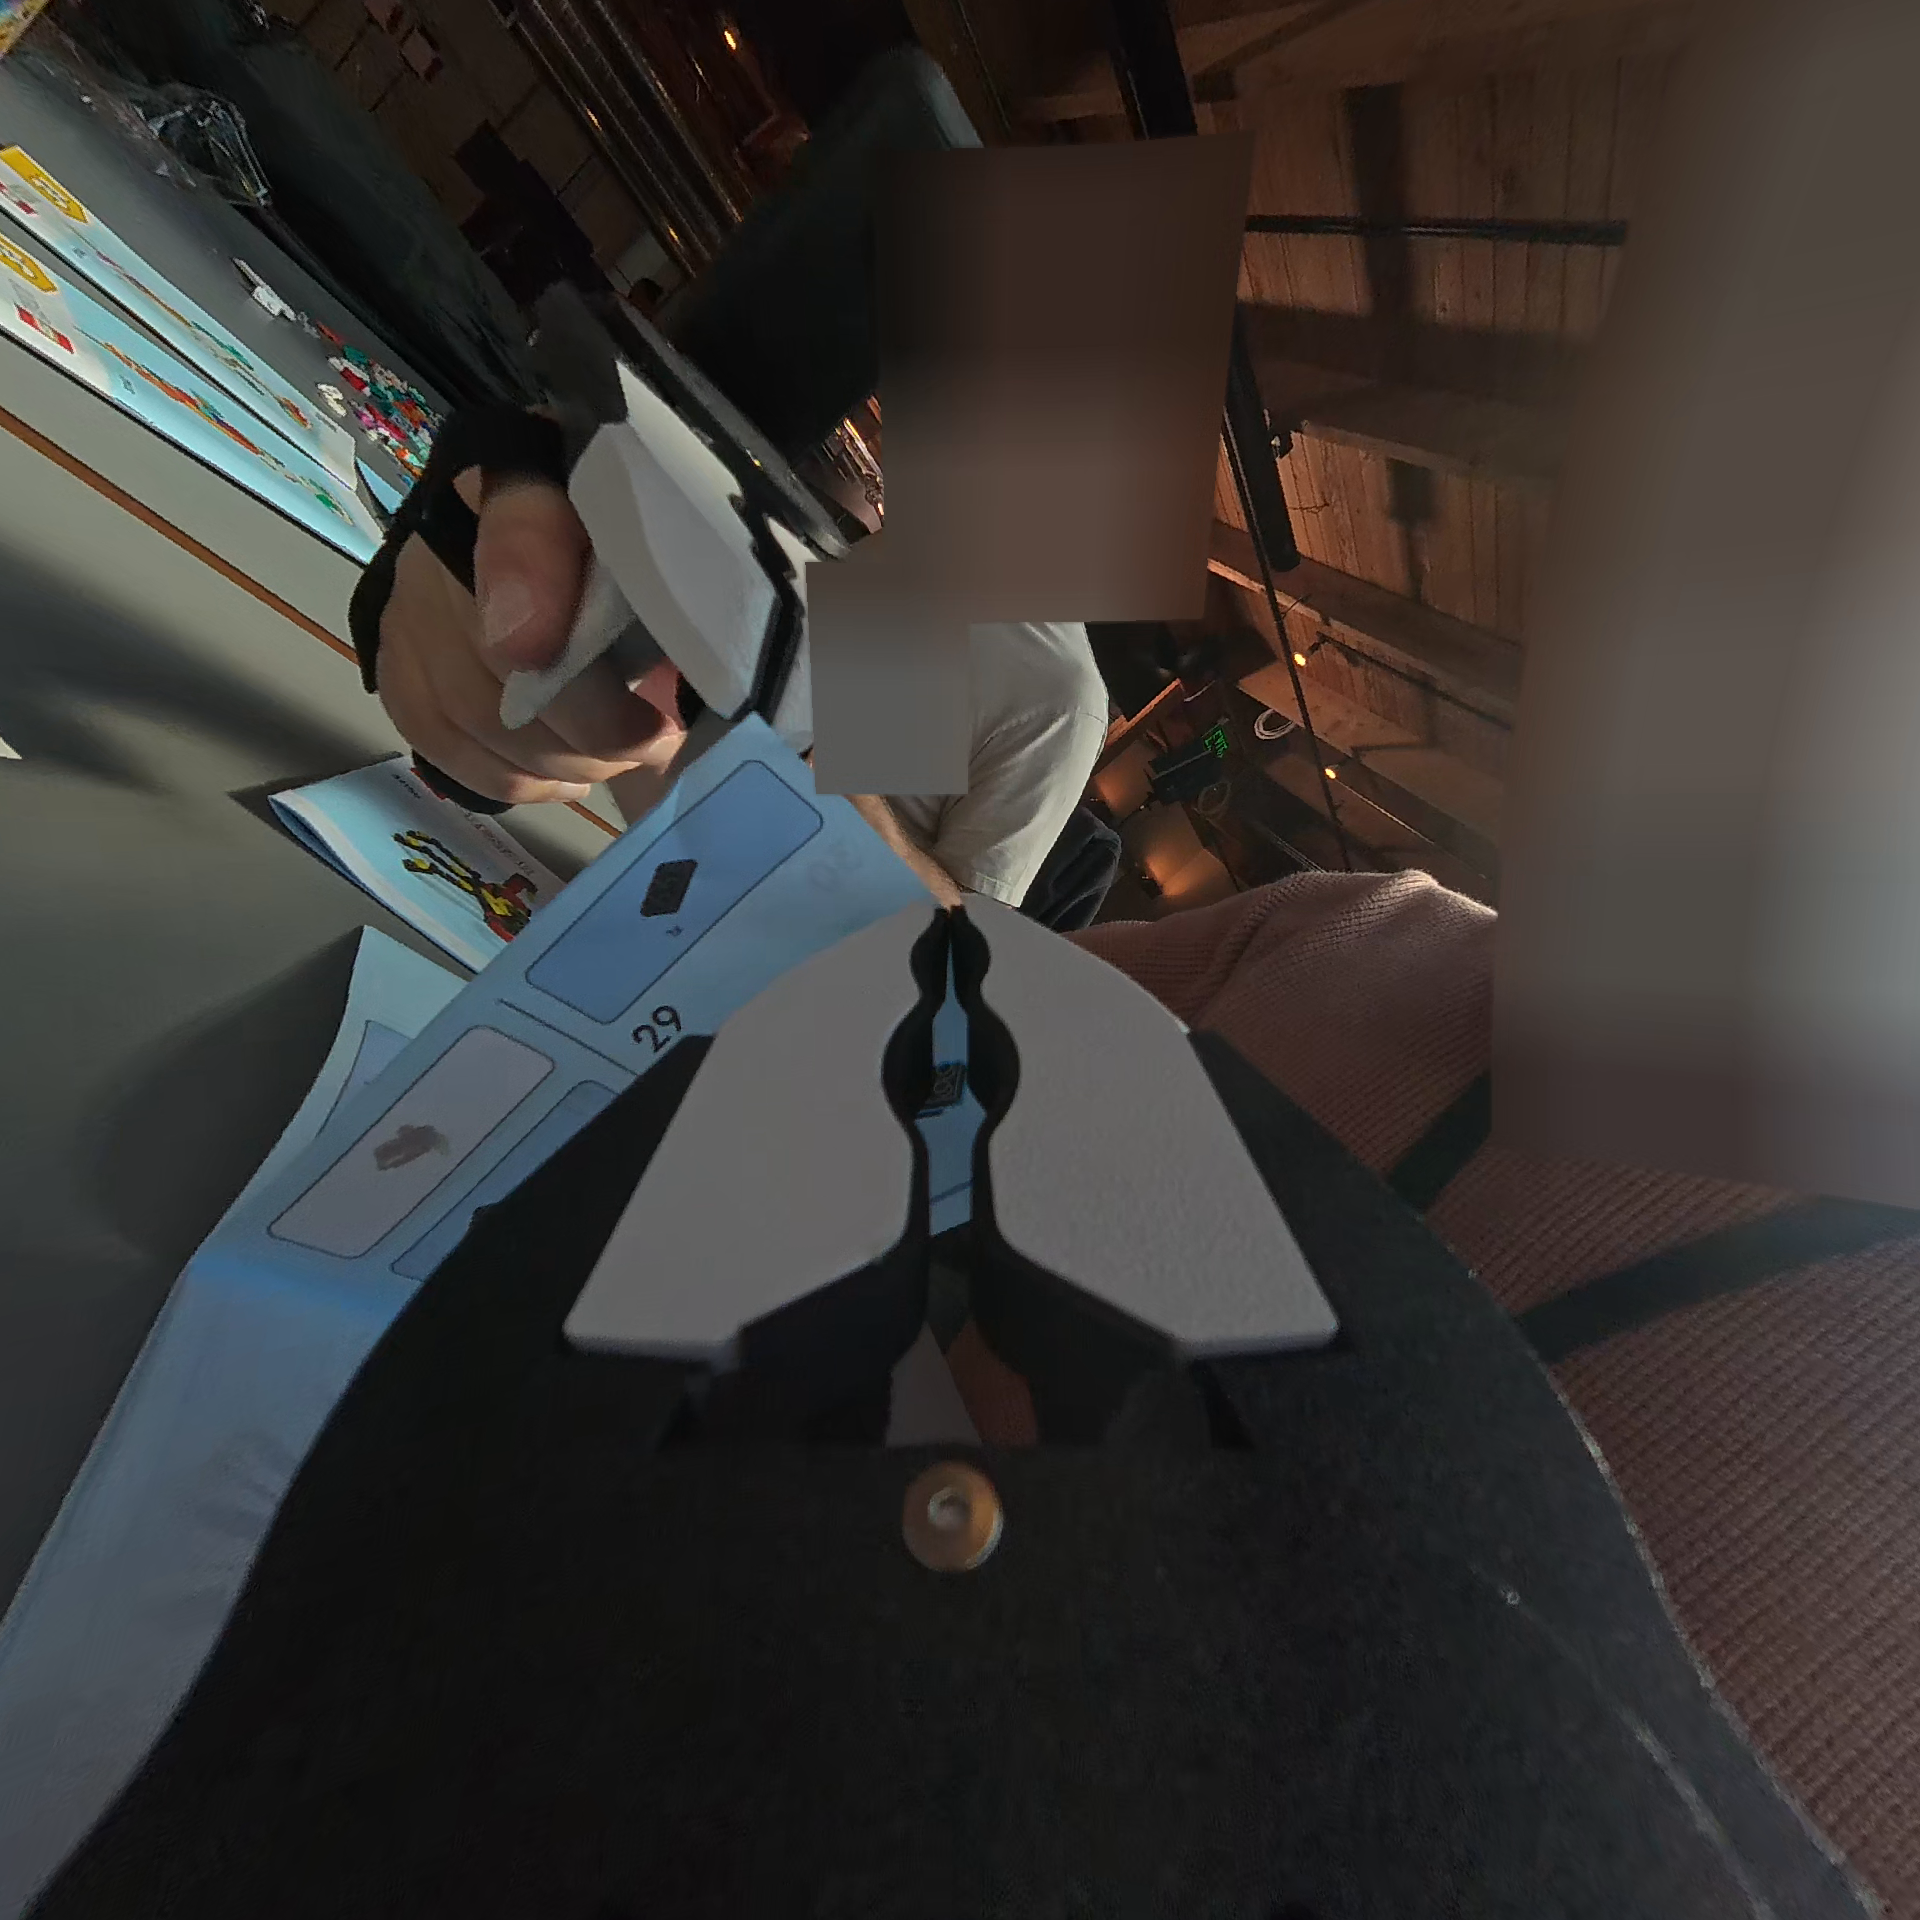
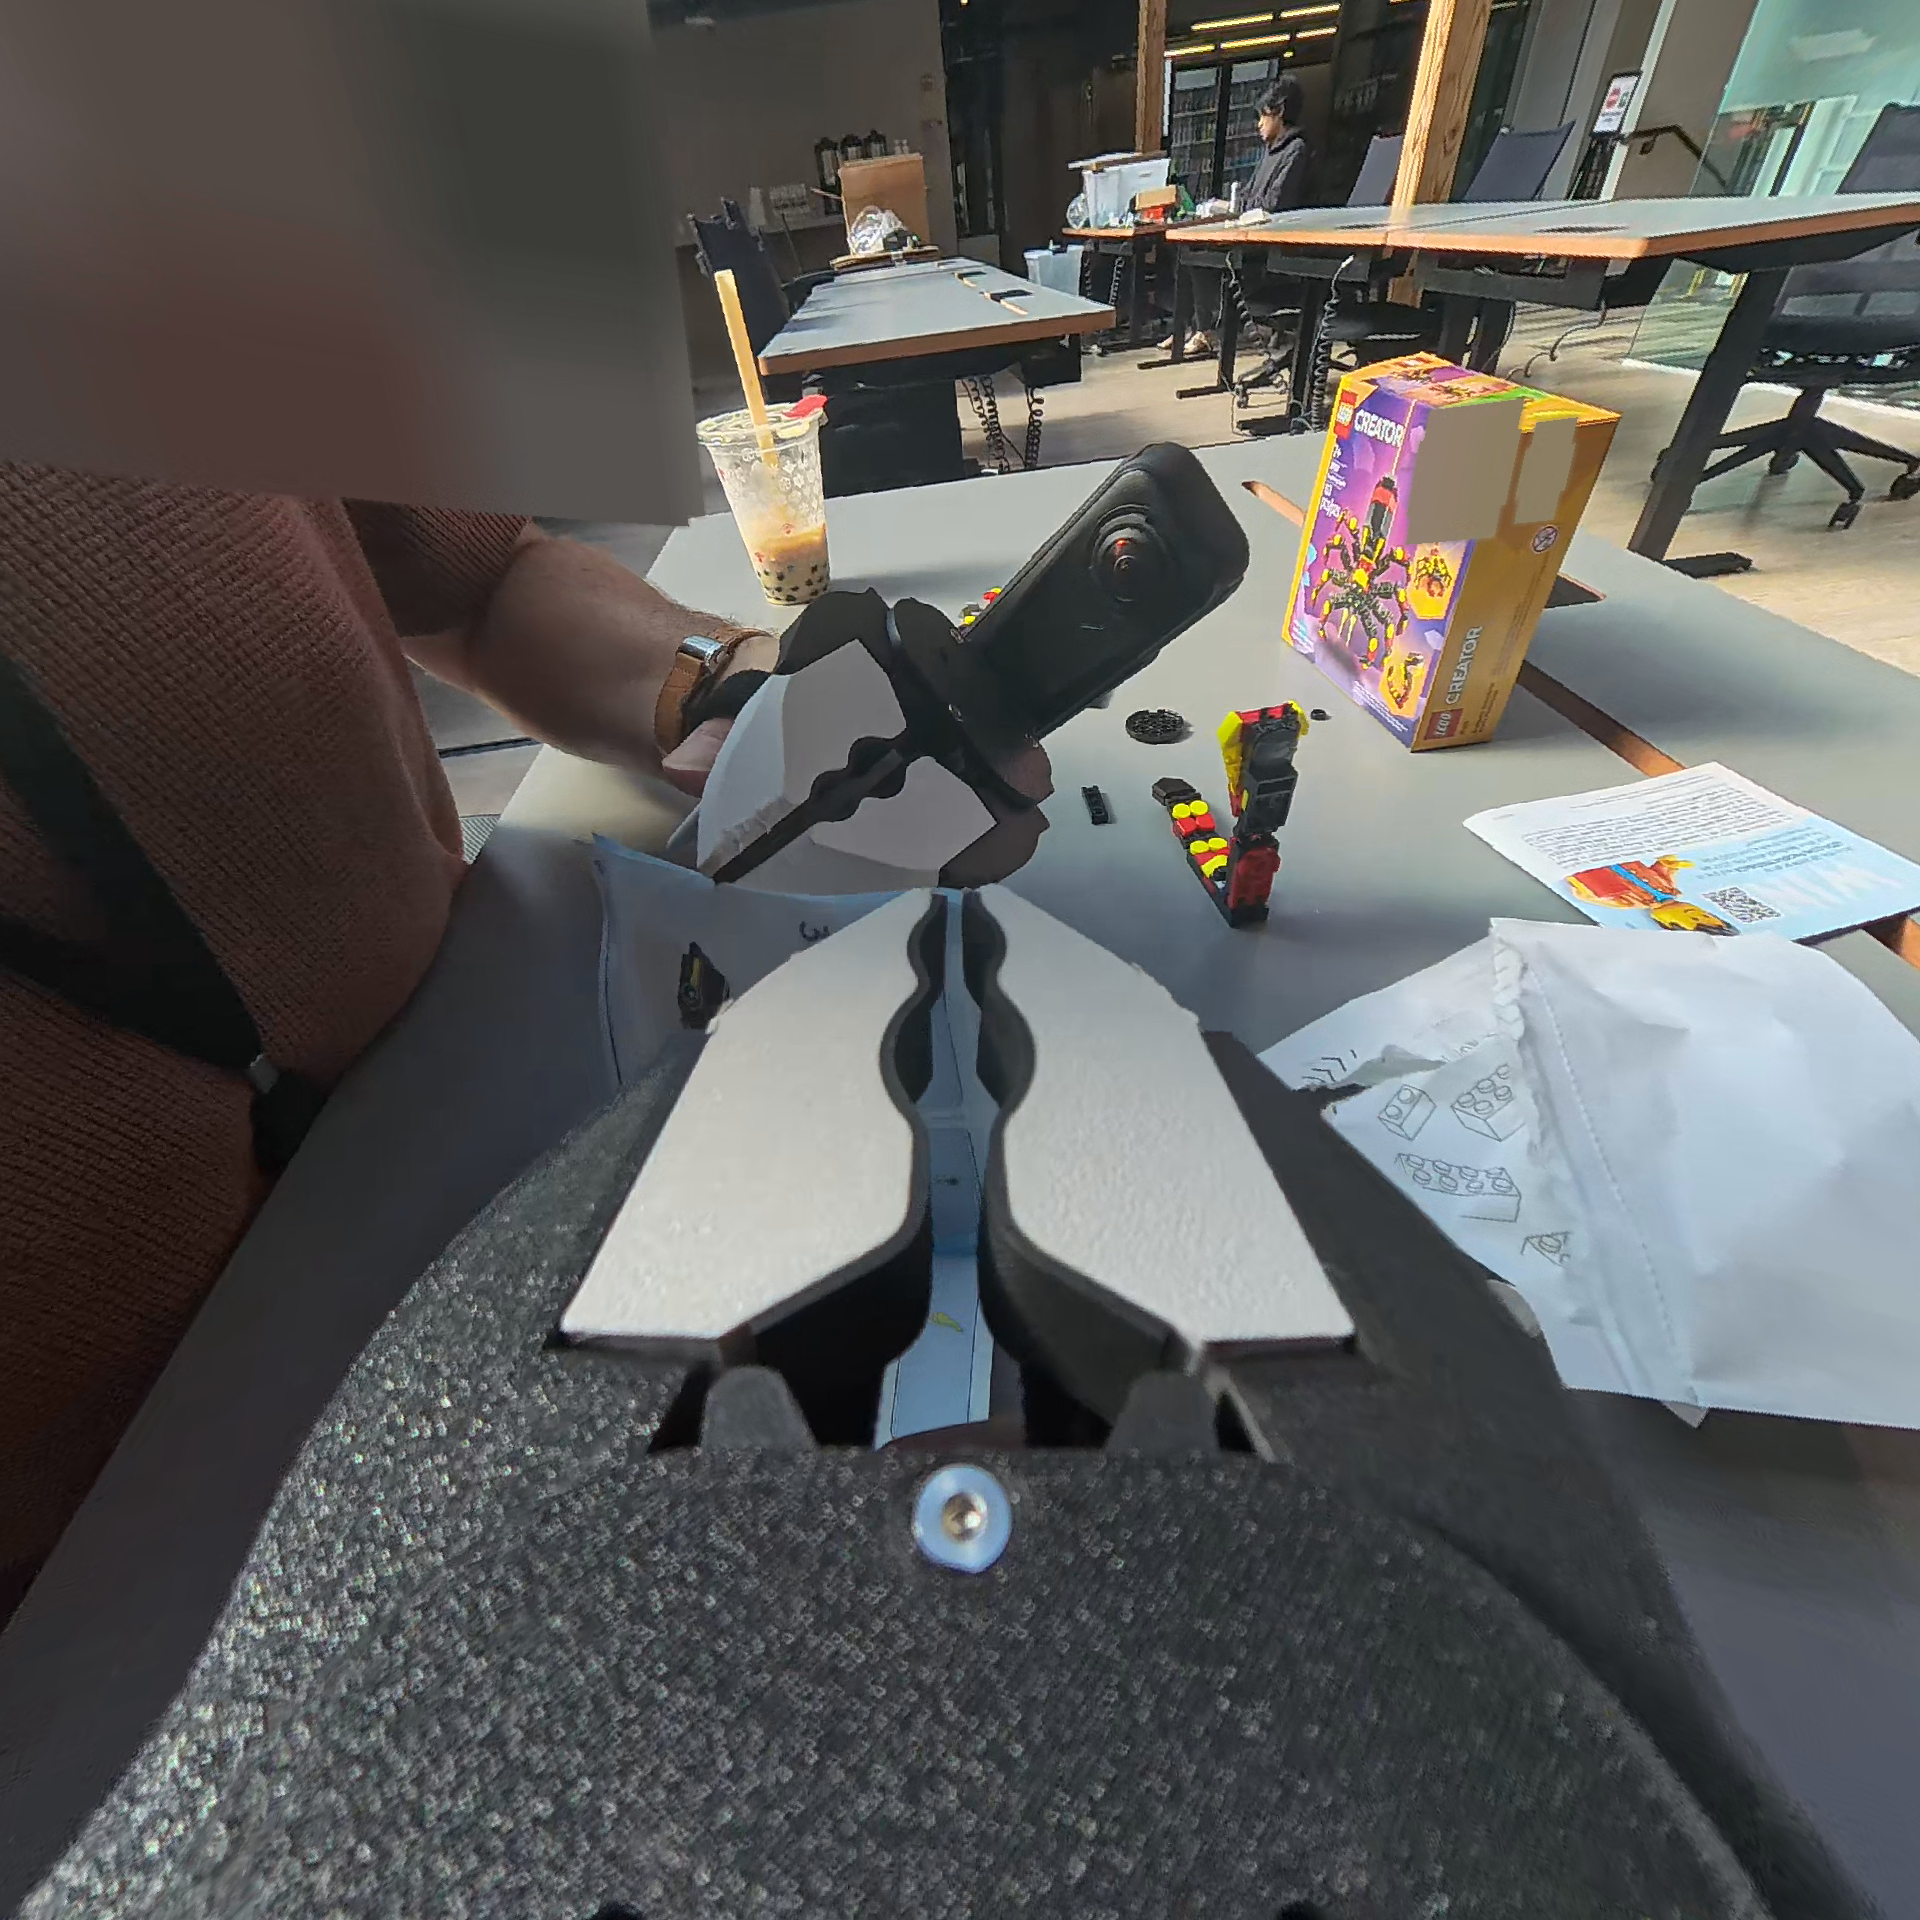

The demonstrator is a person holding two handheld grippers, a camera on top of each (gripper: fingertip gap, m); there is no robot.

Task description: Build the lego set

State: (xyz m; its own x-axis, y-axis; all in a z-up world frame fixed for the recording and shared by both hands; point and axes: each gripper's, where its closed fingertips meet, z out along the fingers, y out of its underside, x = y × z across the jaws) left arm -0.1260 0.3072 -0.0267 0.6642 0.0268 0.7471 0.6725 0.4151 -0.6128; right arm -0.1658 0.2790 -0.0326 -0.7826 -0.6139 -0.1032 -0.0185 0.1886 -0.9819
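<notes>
The light blue instruction booklet [image 1: 686, 914] is lifted off the grey table [image 2: 1382, 862]. My left gripper [image 1: 951, 916] is shut on the edge of a page; in the right wrist view it [image 2: 717, 876] pinches the page's upper edge [image 2: 644, 935]. My right gripper [image 2: 954, 900] has its fingers almost together with the booklet page in the narrow gap; in the left wrist view it [image 1: 732, 707] meets the page's far edge. A partly built black, red and yellow model [image 2: 1257, 800] stands past the grippers, with a studded strip [image 2: 1195, 842] leaning by it.
The set's box [image 2: 1444, 551] stands at the back right. A drink cup with a straw [image 2: 769, 499] stands at the back left. A torn white paper bag [image 2: 1662, 1143] and a leaflet [image 2: 1704, 852] lie on the right. Small black pieces [image 2: 1156, 724] lie near the model. Loose bricks [image 1: 384, 400] lie farther off. The tips of one gripper are about 5 cm away from the tips of the other.
</notes>
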